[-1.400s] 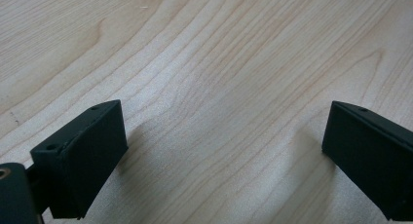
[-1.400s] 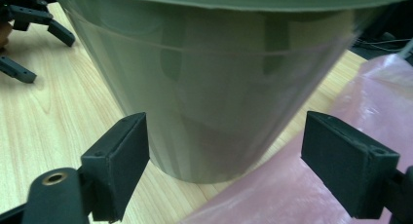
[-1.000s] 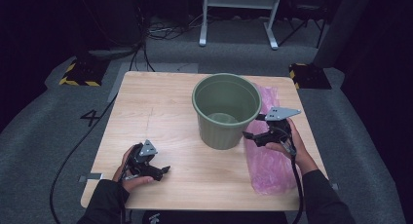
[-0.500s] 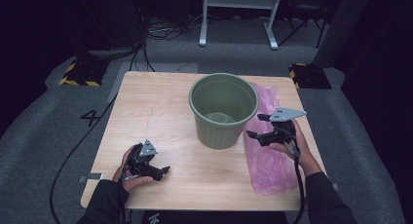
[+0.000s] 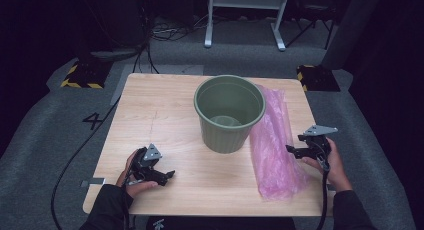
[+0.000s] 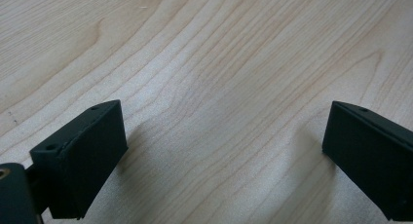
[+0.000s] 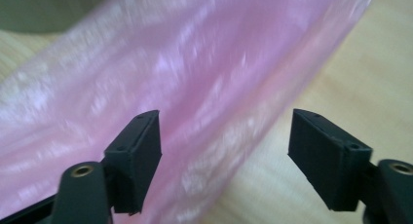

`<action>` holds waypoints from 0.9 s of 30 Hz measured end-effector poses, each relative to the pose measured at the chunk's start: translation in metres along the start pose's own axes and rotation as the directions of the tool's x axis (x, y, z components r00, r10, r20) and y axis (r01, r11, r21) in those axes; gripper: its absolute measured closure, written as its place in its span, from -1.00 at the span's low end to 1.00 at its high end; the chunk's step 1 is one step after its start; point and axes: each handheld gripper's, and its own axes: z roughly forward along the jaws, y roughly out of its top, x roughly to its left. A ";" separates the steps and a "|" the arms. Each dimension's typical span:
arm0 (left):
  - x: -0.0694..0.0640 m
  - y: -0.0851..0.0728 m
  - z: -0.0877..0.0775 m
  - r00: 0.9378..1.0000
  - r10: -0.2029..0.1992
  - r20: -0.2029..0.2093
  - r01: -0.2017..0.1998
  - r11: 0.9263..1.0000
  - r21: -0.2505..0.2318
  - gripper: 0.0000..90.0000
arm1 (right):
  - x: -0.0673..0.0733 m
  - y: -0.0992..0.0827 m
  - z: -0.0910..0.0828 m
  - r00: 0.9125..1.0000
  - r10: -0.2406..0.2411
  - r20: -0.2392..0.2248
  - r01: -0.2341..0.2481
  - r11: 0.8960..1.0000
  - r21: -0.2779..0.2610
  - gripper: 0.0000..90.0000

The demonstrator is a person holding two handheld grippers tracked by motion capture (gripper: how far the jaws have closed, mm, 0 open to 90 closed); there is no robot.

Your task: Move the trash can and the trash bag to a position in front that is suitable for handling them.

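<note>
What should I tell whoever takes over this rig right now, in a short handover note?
Left gripper: open, resting on the table, holding nothing.
Right gripper: jaws apart, just been closing, aimed at the pink plastic bag; no grip yet.
Bag lies flat on the table, right of the green bin, which stands upright.
Done: nothing yet.
Left, probably: grasp the bag, fit it into the bin.

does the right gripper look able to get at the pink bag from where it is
Probably yes: the right gripper, jaws apart and just closing, points at the pink bag's right edge, with nothing between. The green bucket stands on the bag's far side.
</note>
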 end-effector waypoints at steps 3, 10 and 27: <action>0.000 0.000 0.000 1.000 0.004 -0.003 -0.004 1.000 0.001 -0.96 | -0.003 -0.008 0.005 0.999 0.016 -0.028 -0.016 1.000 0.007 -0.25; -0.003 0.002 0.002 1.000 0.001 0.000 -0.001 1.000 0.000 -0.96 | 0.006 -0.020 0.019 0.992 0.024 -0.122 -0.022 1.000 0.014 0.09; -0.050 0.038 0.012 0.992 0.090 0.088 -0.084 0.994 -0.069 -0.60 | 0.056 -0.014 0.022 0.976 -0.091 -0.200 0.089 0.996 -0.021 0.42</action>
